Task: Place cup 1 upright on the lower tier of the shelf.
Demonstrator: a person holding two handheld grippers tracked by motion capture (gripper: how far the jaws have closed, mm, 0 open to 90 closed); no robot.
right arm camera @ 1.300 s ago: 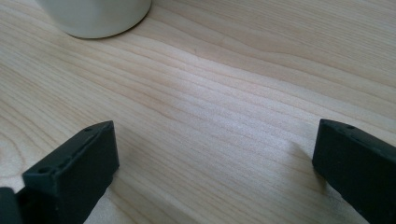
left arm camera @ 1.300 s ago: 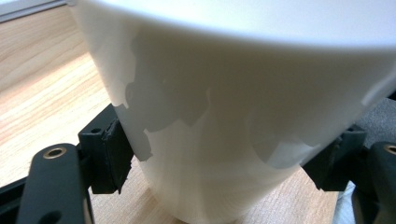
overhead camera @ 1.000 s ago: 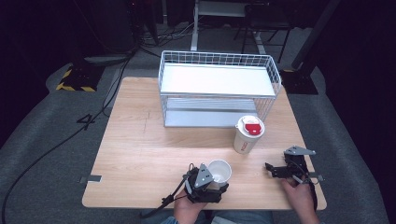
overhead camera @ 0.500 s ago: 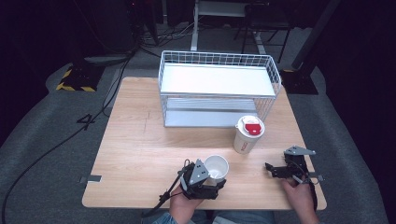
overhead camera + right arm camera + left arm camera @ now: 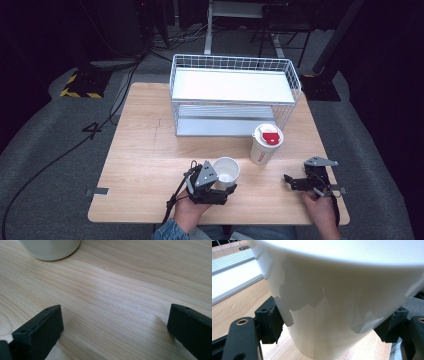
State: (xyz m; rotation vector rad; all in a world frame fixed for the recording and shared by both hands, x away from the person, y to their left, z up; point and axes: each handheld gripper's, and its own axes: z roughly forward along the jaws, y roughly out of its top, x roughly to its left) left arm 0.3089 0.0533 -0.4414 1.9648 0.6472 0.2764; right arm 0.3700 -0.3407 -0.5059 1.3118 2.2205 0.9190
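Lidded cup (image 5: 265,143) beside open cup (image 5: 226,171)

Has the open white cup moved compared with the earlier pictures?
Yes. The open white cup, held in the left tool, has shifted slightly toward the wire rack.

We see a smooth, glossy white cup (image 5: 332,302), a matt pale wood-grain desk (image 5: 150,150), and a white wire-metal rack (image 5: 235,65).

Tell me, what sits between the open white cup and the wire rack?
Nothing: in the high view only bare table lies between the white cup and the wire rack.
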